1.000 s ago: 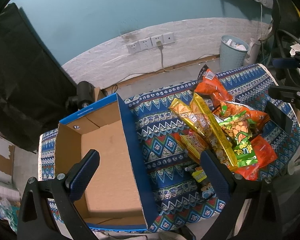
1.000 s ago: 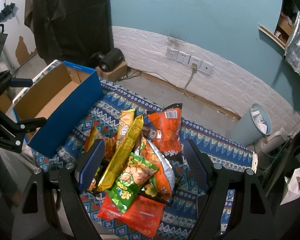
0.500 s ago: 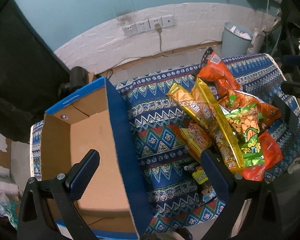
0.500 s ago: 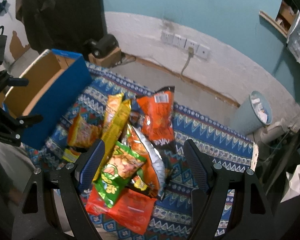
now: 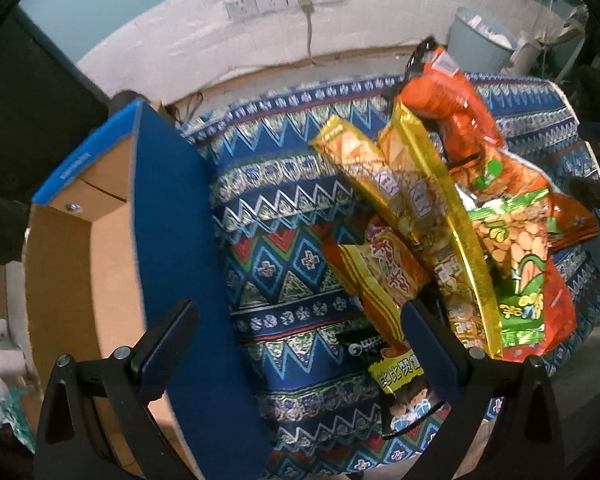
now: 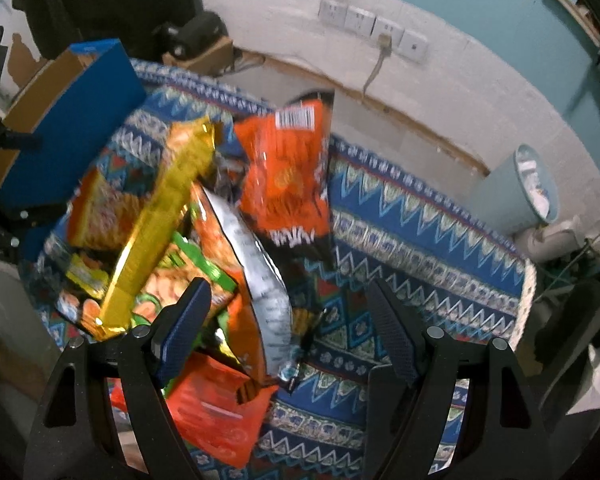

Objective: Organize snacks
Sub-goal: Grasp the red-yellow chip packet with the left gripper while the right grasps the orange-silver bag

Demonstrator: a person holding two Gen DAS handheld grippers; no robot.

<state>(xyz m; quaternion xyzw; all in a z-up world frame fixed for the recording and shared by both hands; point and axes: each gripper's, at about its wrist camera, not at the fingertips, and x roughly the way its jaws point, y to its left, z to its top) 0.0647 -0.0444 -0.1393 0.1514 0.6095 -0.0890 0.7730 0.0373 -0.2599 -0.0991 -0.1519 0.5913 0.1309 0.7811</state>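
**Snacks heaped, box waiting: first pick not yet made**

Snacks (image 6: 220, 240) lie in a loose pile on the patterned cloth (image 5: 284, 216), under and just ahead of the right gripper (image 6: 288, 320), and ahead and to the right of the left gripper (image 5: 298, 344). Both grippers stand with fingers wide apart, holding nothing. The box (image 5: 100, 240) sits open on the cloth, ahead-left of the left gripper, its blue wall (image 5: 168, 240) running between that gripper's fingers; what shows of its inside looks bare.

By my reading, the step in hand is the approach to a first pick. The next move calls for lowering one gripper onto a single top packet and closing across its narrow width, not along it.

The gold packet (image 6: 156, 232) tops the pile. In the right view its long axis runs from near the left finger away up and slightly right, far end pointing toward the wall. The orange bag (image 6: 288, 172) lies just right of it, barcode end farthest away.
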